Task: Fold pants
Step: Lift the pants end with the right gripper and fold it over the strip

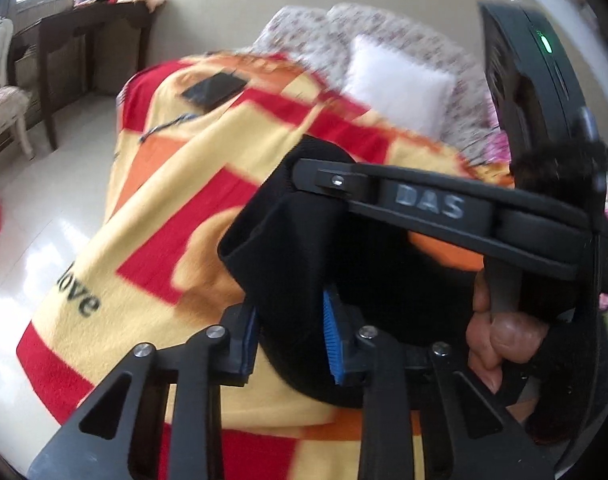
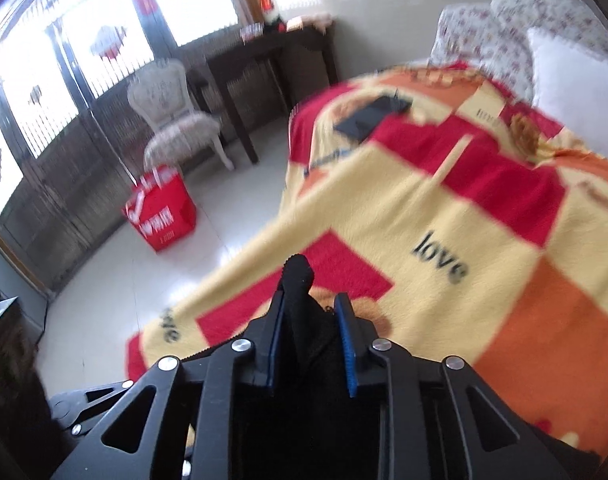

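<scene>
On the bed lies a big yellow, red and orange blanket. Black pants bunch above it at 5 o'clock. Left gripper and right gripper each pinch them.

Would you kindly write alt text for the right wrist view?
The right tongs are shut on black pants above a yellow, red and orange blanket. A red bag and a chair stand on the floor behind.
</scene>
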A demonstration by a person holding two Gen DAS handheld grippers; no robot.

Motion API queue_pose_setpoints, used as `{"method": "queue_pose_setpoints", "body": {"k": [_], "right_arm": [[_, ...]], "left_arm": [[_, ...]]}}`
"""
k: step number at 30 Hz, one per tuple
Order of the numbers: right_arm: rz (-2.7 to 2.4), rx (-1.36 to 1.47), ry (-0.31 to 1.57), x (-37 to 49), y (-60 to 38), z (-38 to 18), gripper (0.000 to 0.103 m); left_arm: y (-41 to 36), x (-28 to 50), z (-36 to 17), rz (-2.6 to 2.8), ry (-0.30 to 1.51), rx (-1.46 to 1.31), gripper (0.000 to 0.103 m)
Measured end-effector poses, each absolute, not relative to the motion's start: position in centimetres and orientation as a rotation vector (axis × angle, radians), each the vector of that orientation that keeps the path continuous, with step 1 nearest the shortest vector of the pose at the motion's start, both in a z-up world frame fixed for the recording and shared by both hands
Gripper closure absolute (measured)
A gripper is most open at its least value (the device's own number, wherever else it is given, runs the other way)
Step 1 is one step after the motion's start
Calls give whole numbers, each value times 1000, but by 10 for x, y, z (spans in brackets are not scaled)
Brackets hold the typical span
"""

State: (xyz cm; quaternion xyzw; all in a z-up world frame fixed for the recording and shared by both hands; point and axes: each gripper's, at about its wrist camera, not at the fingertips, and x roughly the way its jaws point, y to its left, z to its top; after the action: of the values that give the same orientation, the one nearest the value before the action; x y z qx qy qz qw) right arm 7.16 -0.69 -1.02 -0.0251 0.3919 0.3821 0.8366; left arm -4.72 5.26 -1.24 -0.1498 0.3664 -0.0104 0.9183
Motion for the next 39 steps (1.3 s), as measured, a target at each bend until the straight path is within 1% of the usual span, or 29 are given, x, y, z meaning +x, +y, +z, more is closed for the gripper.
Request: {"method": "queue_pose_setpoints", "body": {"k": [2, 3, 6, 8, 11, 14, 15, 17, 18, 19, 20, 21, 22, 23, 24, 25, 27, 30, 31, 32, 33, 34, 36, 39], "right_arm": [[798, -18, 785, 65, -29, 10, 83], [790, 11, 757, 60, -45, 22, 91], [746, 80, 703, 49, -92, 44, 91], [701, 112, 683, 40, -122, 49, 91], [614, 166, 692, 29, -169, 40, 91], [518, 218, 745, 22, -210, 18, 91], [471, 249, 758, 19, -226, 9, 87], [409, 303, 772, 15, -248, -1, 83], [386, 331, 781, 12, -258, -5, 74], [381, 351, 778, 9, -265, -7, 61], [385, 371, 769, 5, -269, -8, 56], [395, 392, 759, 0, -272, -8, 46], [411, 418, 752, -3, -274, -7, 40], [425, 435, 748, -6, -275, -7, 39], [452, 460, 742, -7, -273, -6, 36], [477, 482, 738, -8, -271, -6, 32], [530, 516, 748, -5, -259, -9, 25], [547, 478, 795, -1, -229, -16, 25], [554, 442, 823, 2, -215, -22, 27], [559, 419, 838, 4, -208, -26, 31], [569, 379, 853, 6, -197, -30, 55], [550, 339, 846, 5, -190, -31, 94], [558, 316, 832, 3, -185, -29, 93], [562, 275, 768, -14, -194, -5, 93]], "left_arm": [[41, -56, 6, -97, 706, -312, 78], [36, -59, 12, -134, 693, -316, 78], [9, -70, 29, -269, 641, -302, 78], [-17, -74, 31, -356, 639, -248, 78], [-54, -72, 17, -461, 684, -191, 78], [-81, -66, -5, -572, 769, -167, 78], [-88, -65, -11, -608, 803, -155, 77], [-95, -68, -11, -645, 840, -109, 69], [-95, -73, -7, -648, 831, -92, 67], [-91, -78, 0, -659, 812, -82, 62], [-84, -82, 8, -670, 792, -77, 54], [-76, -83, 16, -664, 775, -74, 49], [-64, -83, 24, -640, 752, -75, 42], [-54, -83, 29, -614, 732, -82, 38], [-43, -81, 33, -579, 719, -96, 36], [-33, -74, 35, -544, 715, -107, 35], [-16, -62, 30, -460, 719, -117, 34], [3, -48, 8, -362, 778, -153, 34], [8, -44, 0, -344, 797, -175, 34], [12, -41, -8, -332, 816, -198, 34], [13, -40, -14, -322, 830, -212, 34], [14, -38, -16, -312, 840, -224, 34], [8, -34, -14, -312, 834, -236, 34], [0, -37, -3, -320, 798, -219, 34]]}}
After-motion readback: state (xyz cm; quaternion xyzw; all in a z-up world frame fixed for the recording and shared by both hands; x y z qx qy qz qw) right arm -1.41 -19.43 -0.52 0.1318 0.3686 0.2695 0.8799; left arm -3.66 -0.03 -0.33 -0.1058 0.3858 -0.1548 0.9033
